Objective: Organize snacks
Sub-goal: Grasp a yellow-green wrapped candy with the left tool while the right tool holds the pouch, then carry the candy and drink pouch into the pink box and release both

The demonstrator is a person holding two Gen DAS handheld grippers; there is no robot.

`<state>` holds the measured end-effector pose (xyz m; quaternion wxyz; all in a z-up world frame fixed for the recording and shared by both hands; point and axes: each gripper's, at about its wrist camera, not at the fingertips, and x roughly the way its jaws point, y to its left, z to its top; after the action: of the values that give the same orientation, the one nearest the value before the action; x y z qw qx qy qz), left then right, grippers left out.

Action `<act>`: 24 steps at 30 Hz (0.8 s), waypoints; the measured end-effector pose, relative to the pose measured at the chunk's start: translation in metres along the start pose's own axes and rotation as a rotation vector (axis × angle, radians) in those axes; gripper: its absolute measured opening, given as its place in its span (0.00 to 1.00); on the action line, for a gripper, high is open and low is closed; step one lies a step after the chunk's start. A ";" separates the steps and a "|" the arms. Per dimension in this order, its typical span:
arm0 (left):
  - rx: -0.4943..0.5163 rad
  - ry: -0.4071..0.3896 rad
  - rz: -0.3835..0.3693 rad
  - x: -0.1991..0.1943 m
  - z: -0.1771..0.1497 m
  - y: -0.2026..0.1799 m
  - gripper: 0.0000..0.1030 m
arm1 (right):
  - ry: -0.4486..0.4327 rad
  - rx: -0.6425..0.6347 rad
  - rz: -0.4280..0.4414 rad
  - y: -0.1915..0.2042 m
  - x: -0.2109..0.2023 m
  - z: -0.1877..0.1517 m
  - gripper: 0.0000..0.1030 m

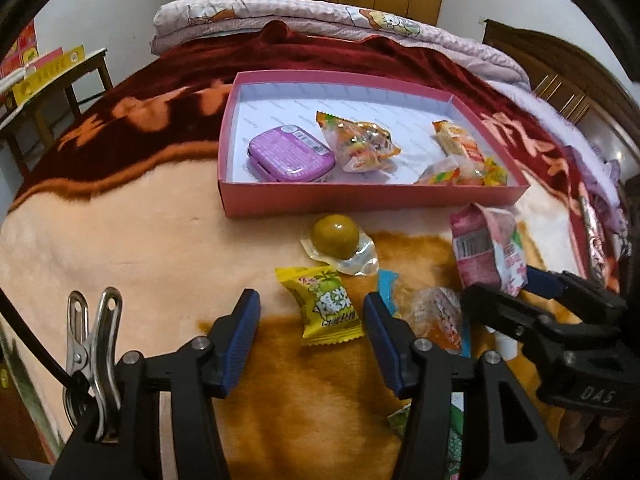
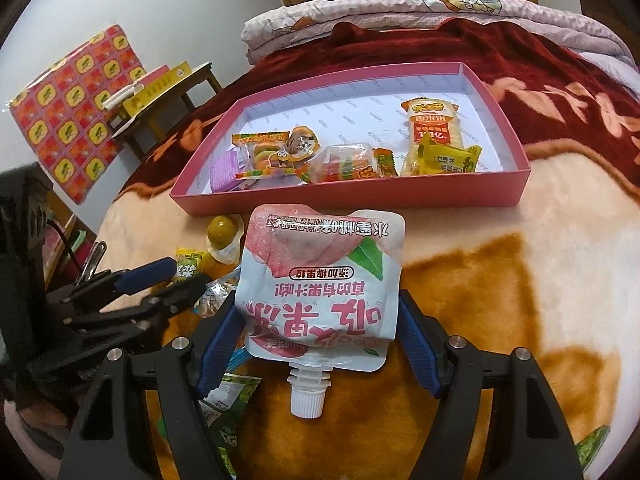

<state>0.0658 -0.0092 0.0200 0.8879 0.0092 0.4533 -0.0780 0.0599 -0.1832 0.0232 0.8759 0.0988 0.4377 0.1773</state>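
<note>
Two grippers work over a bed (image 1: 120,220) covered by a plush blanket. Farthest left, beside the left gripper's own left finger, a metal clip (image 1: 94,344) is clamped to its frame. The left gripper (image 1: 312,332) stands wide apart with nothing held; a yellow candy packet (image 1: 324,306) lies on the blanket right between its fingers, touching neither as far as the view shows. Just ahead of it sits a round olive-green snack in clear wrap (image 1: 338,242), and beyond that the pink box (image 1: 360,200), holding a purple tin (image 1: 290,154) at its left, a clear gummy bag (image 1: 362,142) in the middle and more wrapped sweets (image 1: 460,152) toward its right. To the right of the left gripper's right finger lies an orange-and-clear wrapped snack (image 1: 436,312). Further right, the right gripper (image 2: 320,340) is closed onto a peach jelly pouch (image 2: 320,280), pinching its sides near the spout end, the white cap (image 2: 307,398) pointing back toward the camera and the pouch lifted off the blanket. Ahead of the right gripper the pink box (image 2: 352,200) shows a long rice-cracker pack (image 2: 434,128) and a yellow sweet (image 2: 448,160) at its right end.
</note>
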 end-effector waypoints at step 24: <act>-0.041 -0.044 -0.075 -0.012 -0.005 0.004 0.30 | -0.065 0.019 -0.001 -0.002 -0.021 -0.002 0.69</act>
<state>0.0554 -0.0033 0.0263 0.8942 -0.0278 0.4350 -0.1021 0.0475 -0.1930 0.0366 0.8887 0.1127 0.4107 0.1695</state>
